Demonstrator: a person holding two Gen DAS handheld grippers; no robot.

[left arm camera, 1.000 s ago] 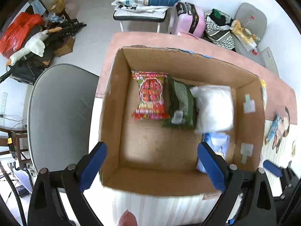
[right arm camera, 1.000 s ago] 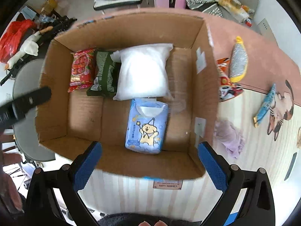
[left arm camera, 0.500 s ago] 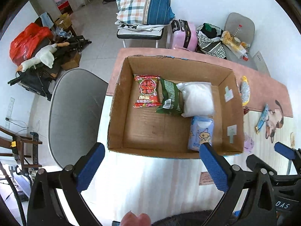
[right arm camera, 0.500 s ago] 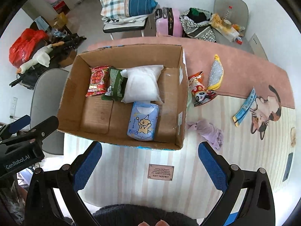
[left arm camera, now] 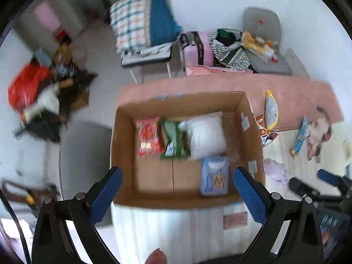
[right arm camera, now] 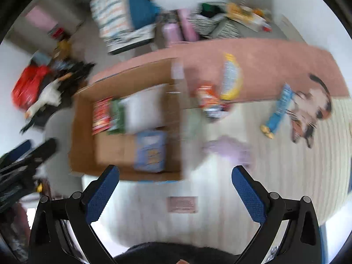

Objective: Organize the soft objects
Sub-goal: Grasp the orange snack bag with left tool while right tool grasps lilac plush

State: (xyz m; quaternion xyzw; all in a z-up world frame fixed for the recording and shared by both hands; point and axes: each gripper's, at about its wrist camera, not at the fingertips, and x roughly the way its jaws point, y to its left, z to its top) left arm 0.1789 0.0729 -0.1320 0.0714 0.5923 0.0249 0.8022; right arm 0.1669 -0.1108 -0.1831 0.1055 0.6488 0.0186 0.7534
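Observation:
An open cardboard box [left arm camera: 253,136] [right arm camera: 85,118] stands on the table. It holds a red snack bag [left arm camera: 147,137], a green packet [left arm camera: 173,139], a white pillow pack [left arm camera: 205,135] and a blue tissue pack [left arm camera: 214,176] [right arm camera: 150,150]. Right of the box lie a lilac cloth [left arm camera: 276,171] [right arm camera: 228,151], a colourful snack bag [right arm camera: 209,101], a yellow-and-silver plush [right arm camera: 230,80] and a blue fish toy [right arm camera: 279,110]. My left gripper [left arm camera: 176,182] hovers wide open above the box's near edge, empty. My right gripper [right arm camera: 175,180] hangs wide open and empty over the striped mat, near the box's front right corner.
A cat-print mat [right arm camera: 308,110] covers the table's right side, with a small label [right arm camera: 182,204] near the front. A grey chair [left arm camera: 81,151] stands left of the table. Beyond the table are a pink suitcase [left arm camera: 198,48], bags, folded bedding [left arm camera: 140,19] and floor clutter [left arm camera: 39,92].
Both grippers have risen and drawn back from inside the box, so the box looks smaller and more of the table shows. The right view has swung rightward toward the loose items.

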